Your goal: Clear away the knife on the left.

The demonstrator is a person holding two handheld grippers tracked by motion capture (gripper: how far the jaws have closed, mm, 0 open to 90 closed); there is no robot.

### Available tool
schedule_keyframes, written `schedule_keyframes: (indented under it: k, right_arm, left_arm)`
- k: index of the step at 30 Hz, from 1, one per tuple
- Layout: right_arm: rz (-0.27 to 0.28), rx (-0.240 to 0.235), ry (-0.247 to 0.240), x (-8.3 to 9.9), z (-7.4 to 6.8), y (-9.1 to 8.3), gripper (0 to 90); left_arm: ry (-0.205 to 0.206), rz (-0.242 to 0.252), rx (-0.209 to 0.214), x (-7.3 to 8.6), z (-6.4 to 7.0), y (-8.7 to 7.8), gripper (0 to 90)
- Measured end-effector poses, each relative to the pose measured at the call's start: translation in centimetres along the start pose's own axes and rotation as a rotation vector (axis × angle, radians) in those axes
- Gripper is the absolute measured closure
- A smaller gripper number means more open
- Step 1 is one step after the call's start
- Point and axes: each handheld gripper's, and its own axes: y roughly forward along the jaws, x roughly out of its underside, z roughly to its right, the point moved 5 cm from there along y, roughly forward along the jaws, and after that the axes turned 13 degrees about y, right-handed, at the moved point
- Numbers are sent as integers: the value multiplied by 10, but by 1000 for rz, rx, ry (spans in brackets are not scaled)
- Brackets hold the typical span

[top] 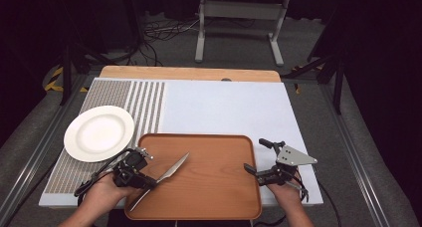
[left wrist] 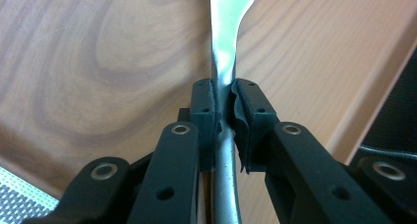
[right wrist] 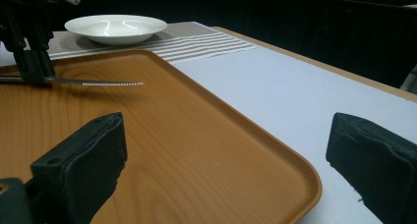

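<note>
My left gripper (top: pixel 149 183) clamps the silver table knife (top: pixel 166 175) by its handle, just over the brown wooden tray (top: pixel 209 202). My right gripper (top: pixel 256 157) gapes wide at the tray's right rim. The round white plate (top: pixel 99 133) sits empty.

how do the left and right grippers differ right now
The left gripper has its jaws shut on the knife, clamping it near where handle meets blade; the right gripper has its jaws wide open and holds nothing. The left one sits over the wooden tray, the right one at the tray's right edge. Each is held in one hand.
</note>
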Motion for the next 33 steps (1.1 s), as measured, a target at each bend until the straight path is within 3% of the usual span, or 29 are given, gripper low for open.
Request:
schedule_keyframes:
  k: [18, 20, 21, 24, 25, 28, 29, 30, 33]
  right_arm:
    - [1, -8, 0, 0, 0, 0, 25]
    - [1, -8, -1, 0, -1, 0, 25]
    - [2, -9, -2, 0, 0, 0, 25]
    - [2, -8, 2, 0, 0, 0, 25]
    - [3, -8, 1, 0, 0, 0, 25]
    - [3, -9, 0, 0, 0, 0, 25]
    - [3, -9, 0, 0, 0, 0, 25]
    - [4, -8, 0, 0, 0, 0, 25]
    - [4, -9, 1, 0, 0, 0, 25]
  left_arm:
    - [18, 5, -25, -1, 0, 0, 775]
    - [23, 17, -24, -1, -1, -1, 676]
    - [22, 19, -19, -1, -1, -3, 676]
    - [39, 31, -26, -2, 0, -4, 567]
    - [60, 47, -33, -3, -1, -5, 533]
    - [77, 66, -35, -5, 1, -7, 369]
    - [85, 74, -33, -6, 1, -8, 369]
    - [137, 93, -38, -9, 3, -9, 269]
    - [184, 111, -29, -12, 4, -10, 227]
